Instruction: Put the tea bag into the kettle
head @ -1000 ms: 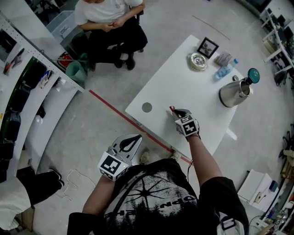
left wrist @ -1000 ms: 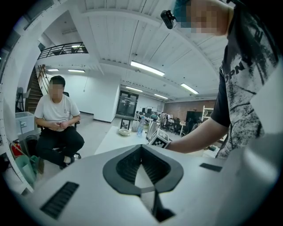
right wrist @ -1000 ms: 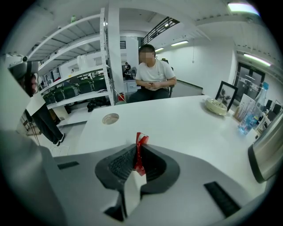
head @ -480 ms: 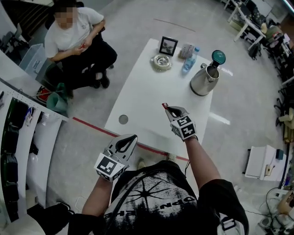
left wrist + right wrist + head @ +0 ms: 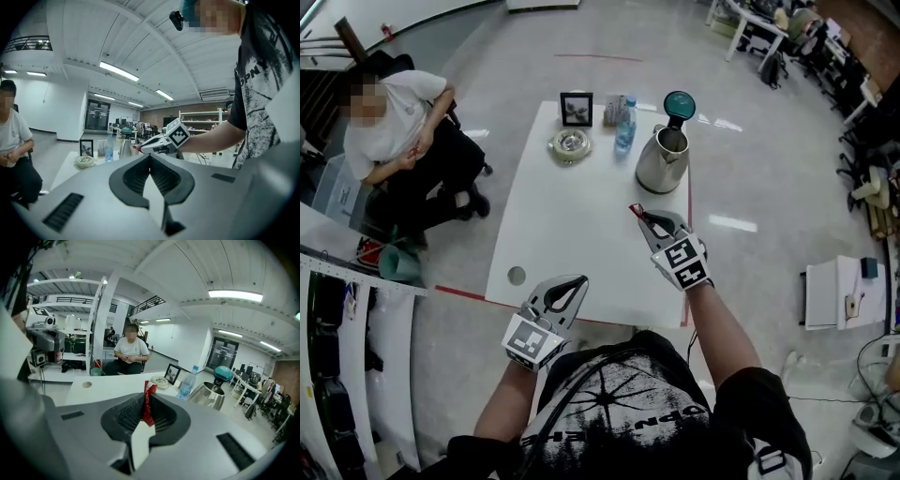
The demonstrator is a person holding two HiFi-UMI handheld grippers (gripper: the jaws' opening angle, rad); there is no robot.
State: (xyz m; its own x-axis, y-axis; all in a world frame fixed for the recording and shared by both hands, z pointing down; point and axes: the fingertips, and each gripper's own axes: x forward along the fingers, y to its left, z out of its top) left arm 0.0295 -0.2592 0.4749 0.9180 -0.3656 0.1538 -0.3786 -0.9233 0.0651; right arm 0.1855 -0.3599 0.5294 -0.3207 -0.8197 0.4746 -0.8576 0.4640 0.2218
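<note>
- Head view showed the right gripper [image 5: 639,214] held up above the white table [image 5: 572,234], a little way in front of the kettle [image 5: 661,159].
- Its jaws were squeezed tight on a small red tea bag [image 5: 149,401]. The top of the bag stuck up past the tips.
- The left gripper [image 5: 573,281] was low by the near edge of the table. Its jaws were pressed together with nothing in them.
- The kettle stood at the far end of the table, next to a water bottle [image 5: 624,122]. Its green lid [image 5: 679,105] was tipped up, so the hole on top was open.
- The tea bag was not in the kettle yet. It was up in the air, well apart from it.
- I think the tea bag was very light, thin and floppy, like a little paper packet. It could bend or slip out easily.
- A pinch near its middle or lower half looked best, as it was here, so the free end could hang down into the hole.
- I think it could tear if squeezed too hard, and it might stick to a jaw when let go.
</note>
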